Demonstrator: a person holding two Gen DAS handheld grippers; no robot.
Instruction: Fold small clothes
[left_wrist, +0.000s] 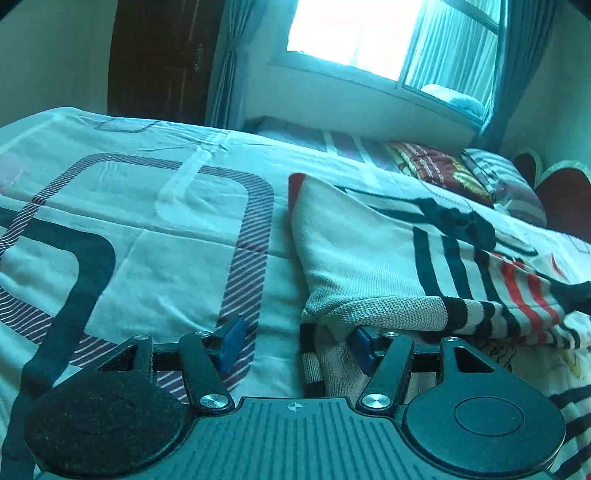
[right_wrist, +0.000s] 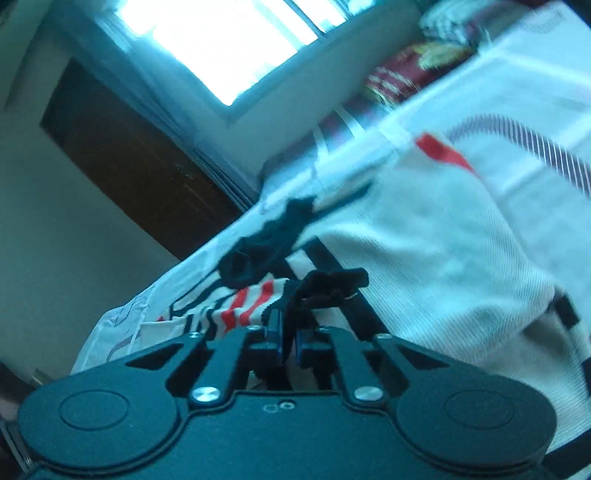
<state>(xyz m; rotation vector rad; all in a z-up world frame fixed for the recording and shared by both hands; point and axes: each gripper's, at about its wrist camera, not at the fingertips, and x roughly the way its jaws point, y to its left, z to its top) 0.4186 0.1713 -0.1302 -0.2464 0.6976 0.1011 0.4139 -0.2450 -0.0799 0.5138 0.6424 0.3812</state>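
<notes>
On the bed, the left gripper (left_wrist: 295, 343) stood with its jaws well apart above the patterned bedsheet (left_wrist: 155, 236). Its left blue pad (left_wrist: 232, 343) hung clear over the sheet; the right pad (left_wrist: 364, 349) sat against the ribbed edge of the small knitted sweater (left_wrist: 362, 251), which pressed on that side only. The cream garment, banded in black and red, lay ahead and to the right of that gripper.

The right gripper (right_wrist: 290, 341) was nearly closed, its pads pinching a dark trimmed edge of the sweater (right_wrist: 436, 258). The cream body of the garment spread ahead and to its right, blurred. A window (left_wrist: 354, 33) and a dark wooden door (right_wrist: 136, 166) stood beyond the bed.
</notes>
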